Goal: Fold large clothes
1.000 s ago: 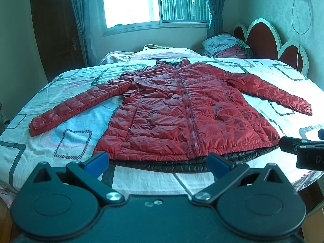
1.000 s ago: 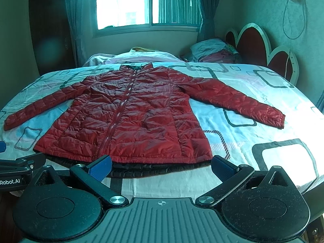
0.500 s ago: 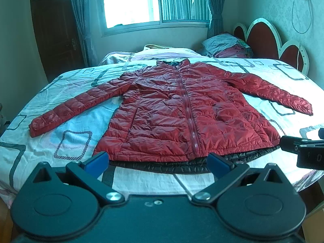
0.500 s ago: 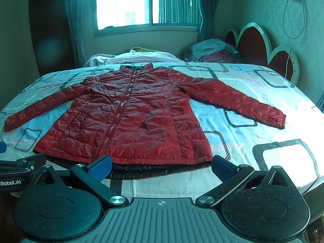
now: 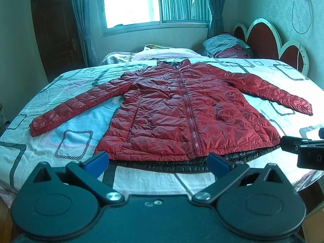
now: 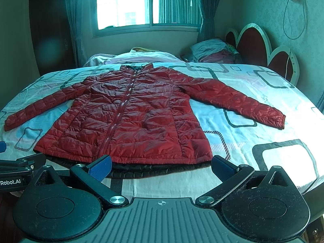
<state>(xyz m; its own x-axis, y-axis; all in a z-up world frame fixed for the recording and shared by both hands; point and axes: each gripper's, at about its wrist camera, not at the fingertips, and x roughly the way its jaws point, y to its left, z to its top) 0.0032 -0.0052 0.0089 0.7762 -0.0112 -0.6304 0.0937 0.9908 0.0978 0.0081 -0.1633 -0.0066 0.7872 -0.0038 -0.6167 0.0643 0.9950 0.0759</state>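
Landmark: red jacket [image 5: 182,109], spread flat and face up on the bed [image 5: 60,125], zipped shut, collar toward the window [image 5: 129,2], hem toward both cameras. A black lining edge shows under the hem.

Left of jacket body: one sleeve [image 5: 75,105] stretched out at a slant on the sheet, cuff near the bed's left edge. A dark wooden door [image 5: 56,34] stands beyond it against the wall.

In front of jacket hem, left wrist view: left tongs [image 5: 159,163] spread wide, blue pads apart, nothing between them, hovering just short of the hem and not touching the cloth.

In front of jacket hem, right wrist view: right tongs [image 6: 162,167] likewise spread wide and holding nothing, clear of the hem. Each tool's body shows at the edge of the other's view, so the two sit side by side.

Right of jacket body: second sleeve [image 6: 235,99] laid out at a slant, cuff well apart from the hem.

Beyond jacket collar, to the right: a pile of folded clothes [image 6: 214,50] beside the red scalloped headboard [image 6: 259,48]. A cable [image 6: 291,20] hangs on the wall above the headboard.
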